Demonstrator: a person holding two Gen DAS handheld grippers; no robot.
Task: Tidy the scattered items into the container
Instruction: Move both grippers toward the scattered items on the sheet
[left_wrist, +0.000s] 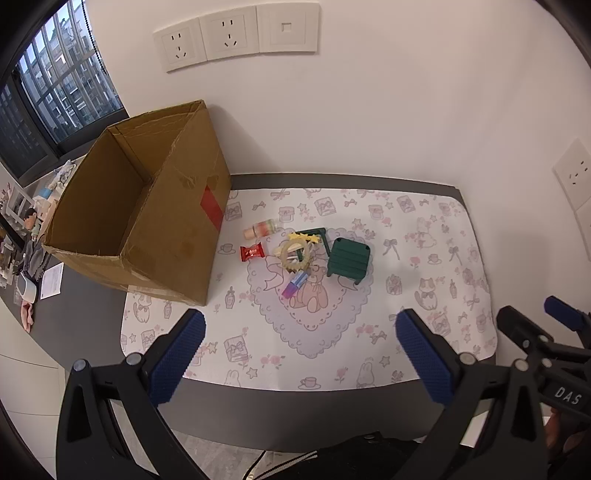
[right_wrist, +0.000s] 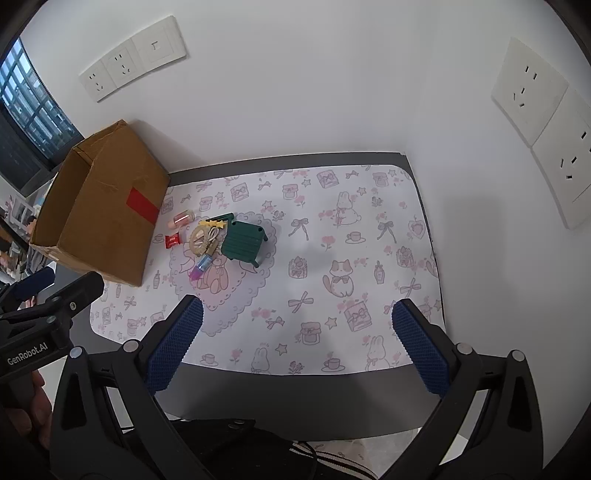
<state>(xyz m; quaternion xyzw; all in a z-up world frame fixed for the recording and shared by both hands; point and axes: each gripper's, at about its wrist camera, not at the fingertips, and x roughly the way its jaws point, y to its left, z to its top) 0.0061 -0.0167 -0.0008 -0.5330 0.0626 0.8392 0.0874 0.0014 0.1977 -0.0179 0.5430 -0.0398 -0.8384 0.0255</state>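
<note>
hovering above the near edge of the table, the left gripper had its blue-padded fingers spread wide with nothing between them. the right gripper hung the same way, wide apart and empty, over the patterned mat. in the left view the right gripper showed at the lower right edge; in the right view the left one showed at the lower left edge.

the cardboard box stood upright and open-topped at the left end of the mat, close to the back wall, with a red patch on its side. the scattered items lay in a small cluster on the mat just right of the box: a small bottle on its side nearest the box, a red candy wrapper just in front of it, a pale ring in the middle, a yellow star clip touching the ring's far side, a purple tube just in front of the ring, and a green toy stool to the right. none of these items was in the box.
</note>
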